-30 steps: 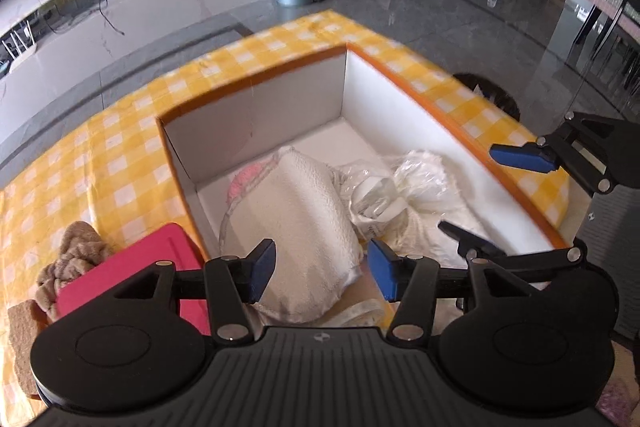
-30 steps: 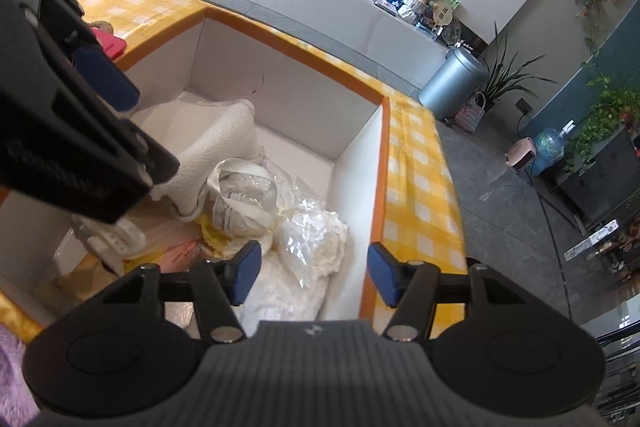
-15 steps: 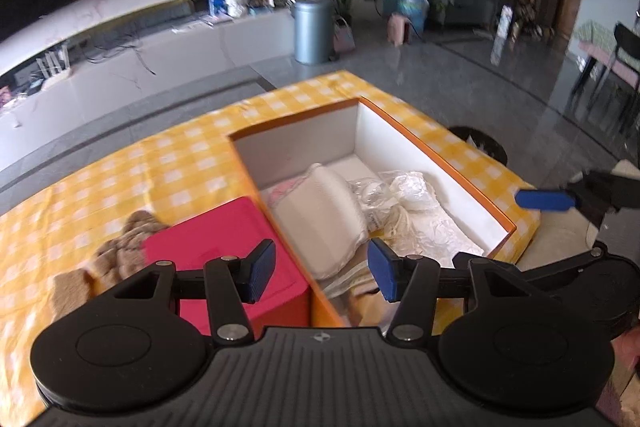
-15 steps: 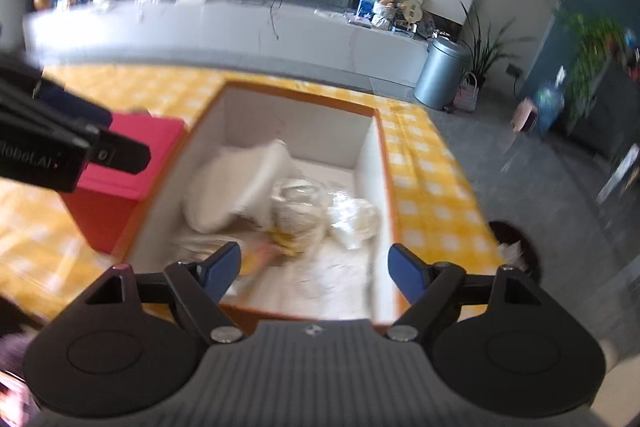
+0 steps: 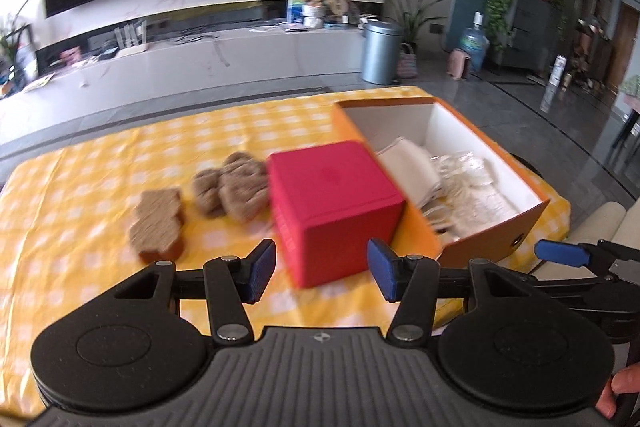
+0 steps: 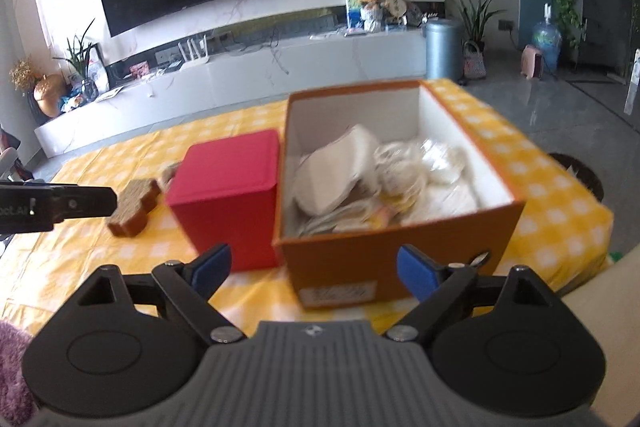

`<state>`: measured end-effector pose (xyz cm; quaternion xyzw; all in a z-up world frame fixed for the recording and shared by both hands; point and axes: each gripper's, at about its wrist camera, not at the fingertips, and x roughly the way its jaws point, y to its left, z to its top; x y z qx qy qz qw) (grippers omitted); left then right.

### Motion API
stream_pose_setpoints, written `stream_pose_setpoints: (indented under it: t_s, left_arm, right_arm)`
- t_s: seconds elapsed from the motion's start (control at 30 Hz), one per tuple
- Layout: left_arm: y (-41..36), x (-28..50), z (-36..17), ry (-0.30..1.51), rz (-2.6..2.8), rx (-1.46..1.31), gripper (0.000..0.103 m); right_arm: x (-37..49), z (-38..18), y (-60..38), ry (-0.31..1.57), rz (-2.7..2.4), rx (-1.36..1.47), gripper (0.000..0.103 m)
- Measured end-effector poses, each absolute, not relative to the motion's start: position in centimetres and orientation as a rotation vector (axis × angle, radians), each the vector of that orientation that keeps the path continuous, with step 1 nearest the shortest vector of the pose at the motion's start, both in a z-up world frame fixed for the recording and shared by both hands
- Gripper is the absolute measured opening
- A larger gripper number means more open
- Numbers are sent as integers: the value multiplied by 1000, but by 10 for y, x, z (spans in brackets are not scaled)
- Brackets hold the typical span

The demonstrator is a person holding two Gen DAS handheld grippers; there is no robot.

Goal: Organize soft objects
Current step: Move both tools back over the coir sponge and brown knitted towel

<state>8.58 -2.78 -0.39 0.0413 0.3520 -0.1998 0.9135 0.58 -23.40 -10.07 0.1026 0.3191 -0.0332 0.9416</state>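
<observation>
An orange box with white inner walls holds a folded white cloth and clear-wrapped white bundles. A red box stands against its left side. Left of that lie brown knitted pieces and a flat brown piece. My left gripper hangs open and empty in front of the red box. My right gripper is in front of the orange box, jaws opening, nothing between them.
A yellow checked cloth covers the table. A purple fuzzy thing shows at the lower left of the right wrist view. A cream seat is beside the table's right end. Beyond are a white low cabinet, a TV and a grey bin.
Both grippers have drawn back from over the orange box to in front of the table's near edge. The right jaws have spread wider. The left jaws keep the same gap.
</observation>
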Motion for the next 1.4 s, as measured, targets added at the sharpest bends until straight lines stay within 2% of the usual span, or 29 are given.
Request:
stream_pose_setpoints:
  t_s: [0.5, 1.0, 1.07, 1.33, 1.4]
  left_arm:
    - [61, 64, -38, 786, -283, -9, 63]
    - [97, 79, -51, 811, -278, -46, 63]
    - [100, 83, -53, 815, -283, -39, 63]
    - [109, 117, -57, 824, -312, 3, 63]
    - [109, 128, -57, 811, -328, 43, 65]
  right_arm:
    - [11, -123, -157, 725, 35, 120, 93]
    - [45, -132, -104, 739, 109, -2, 93]
    - [51, -133, -97, 733, 130, -36, 90]
    - [82, -138, -73, 744, 242, -103, 68]
    - [92, -138, -67, 738, 265, -129, 68]
